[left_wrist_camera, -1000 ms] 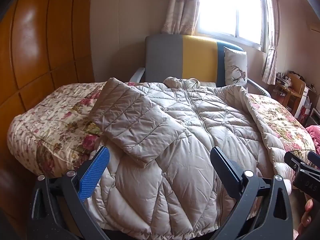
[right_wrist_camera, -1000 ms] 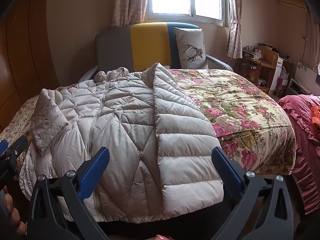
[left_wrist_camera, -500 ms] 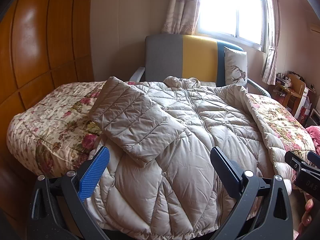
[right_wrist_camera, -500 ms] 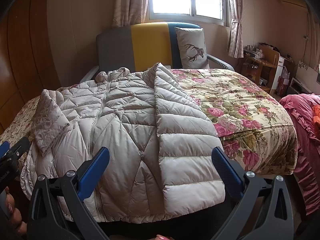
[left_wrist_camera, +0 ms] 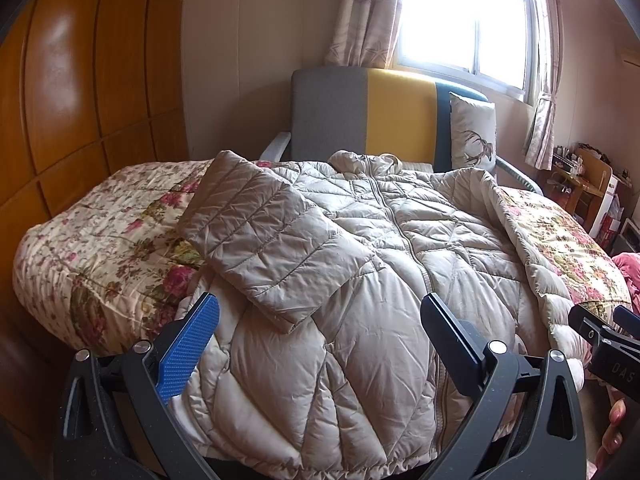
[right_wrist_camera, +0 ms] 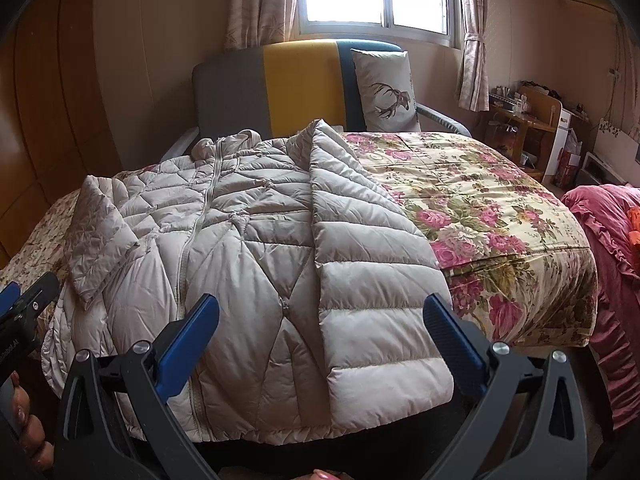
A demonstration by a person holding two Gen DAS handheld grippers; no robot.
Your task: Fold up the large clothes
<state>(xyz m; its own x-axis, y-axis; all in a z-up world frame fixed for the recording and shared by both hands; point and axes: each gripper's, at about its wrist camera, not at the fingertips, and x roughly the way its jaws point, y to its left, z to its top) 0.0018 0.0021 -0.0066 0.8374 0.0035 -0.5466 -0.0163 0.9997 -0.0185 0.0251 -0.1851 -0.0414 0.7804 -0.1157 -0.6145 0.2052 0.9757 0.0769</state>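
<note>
Both sleeves [left_wrist_camera: 272, 236] folded in over jacket [left_wrist_camera: 384, 280], flat on bed [right_wrist_camera: 500, 216]. Left gripper [left_wrist_camera: 320, 344] and right gripper [right_wrist_camera: 320, 344] spread wide, empty, near hem. Body fold not yet done.

The puffer jacket [left_wrist_camera: 360, 320] covers the middle of the floral quilt [left_wrist_camera: 100, 248], and its hem drops behind the left gripper [left_wrist_camera: 320, 344] frame at the bottom edge — how far it hangs cannot be told. The right gripper [right_wrist_camera: 322, 340] hides the hem likewise. Items on the wooden desk [right_wrist_camera: 524, 120] are too small to name, and the pink bedding [right_wrist_camera: 612, 248] is cut off at the frame's edge.
</note>
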